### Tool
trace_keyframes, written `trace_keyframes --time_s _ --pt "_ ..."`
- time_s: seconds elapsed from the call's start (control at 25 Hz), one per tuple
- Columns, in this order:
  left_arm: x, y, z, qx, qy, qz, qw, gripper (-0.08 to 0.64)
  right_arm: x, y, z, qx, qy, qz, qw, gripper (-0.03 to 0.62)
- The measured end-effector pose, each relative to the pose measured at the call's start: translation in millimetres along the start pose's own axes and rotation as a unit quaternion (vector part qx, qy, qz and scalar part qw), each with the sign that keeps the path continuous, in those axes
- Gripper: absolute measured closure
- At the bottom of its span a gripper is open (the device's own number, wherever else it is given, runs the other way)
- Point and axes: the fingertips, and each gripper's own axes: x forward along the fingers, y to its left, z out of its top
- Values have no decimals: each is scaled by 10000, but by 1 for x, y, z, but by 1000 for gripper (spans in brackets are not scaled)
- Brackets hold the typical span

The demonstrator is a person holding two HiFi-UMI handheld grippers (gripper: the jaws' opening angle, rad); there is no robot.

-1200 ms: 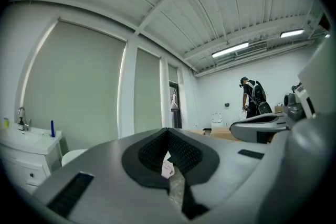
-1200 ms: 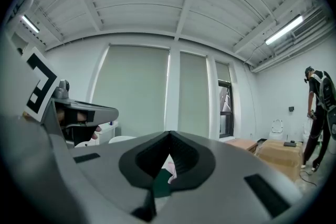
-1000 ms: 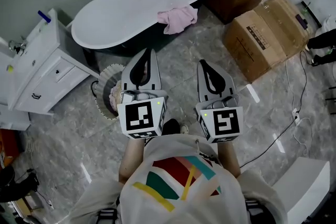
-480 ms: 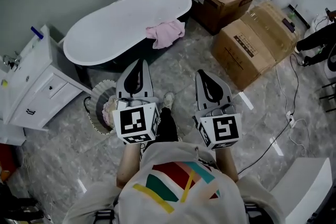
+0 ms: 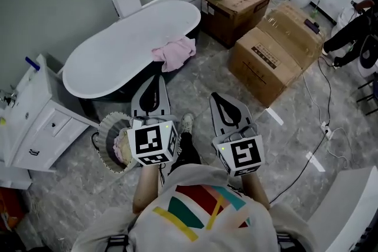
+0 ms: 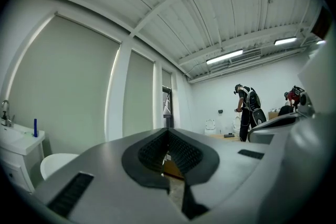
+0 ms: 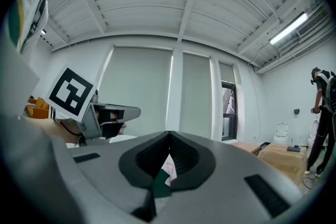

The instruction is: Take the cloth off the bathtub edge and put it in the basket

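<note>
A pink cloth (image 5: 173, 53) hangs over the near edge of the white bathtub (image 5: 124, 47) in the head view. A round frilled basket (image 5: 112, 141) stands on the floor at the left, just beside my left gripper (image 5: 155, 81). That gripper is shut with nothing in it and points level toward the tub. My right gripper (image 5: 216, 98) is shut and empty too, level, to the right of the left one. In the right gripper view a bit of the pink cloth (image 7: 169, 171) shows past the closed jaws. The left gripper (image 6: 168, 136) and right gripper (image 7: 169, 140) show jaws pressed together.
Large cardboard boxes (image 5: 274, 47) stand right of the tub, a darker box (image 5: 236, 0) behind them. A white vanity cabinet (image 5: 32, 121) is at the left. A cable (image 5: 313, 150) runs over the marble floor at the right. People (image 6: 247, 110) stand at the far wall.
The tub, the cloth and the basket have shifted left and down in the head view as I moved forward; both grippers stay shut and level.
</note>
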Motion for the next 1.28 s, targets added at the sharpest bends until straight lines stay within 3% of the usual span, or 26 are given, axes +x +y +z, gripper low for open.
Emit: trace_keyframes --time_s 0.24,0.56,0.8,1.0,1.28 --pt "15 -3 -7 50 81 -49 9999 541 16 -15 -6 127 20 -129 9998 580" --pt "33 14 -17 52 268 217 9994 541 47 -14 -13 352 68 109 9993 580" --pt "63 22 -29 57 375 215 9990 541 73 -24 -24 465 146 154 9987 580" --pt "102 26 -33 -6 481 73 9988 541 105 -48 -25 413 218 76 9989 580" --pt "180 50 -17 89 322 125 9994 541 174 -90 -10 512 150 -28 9986 580"
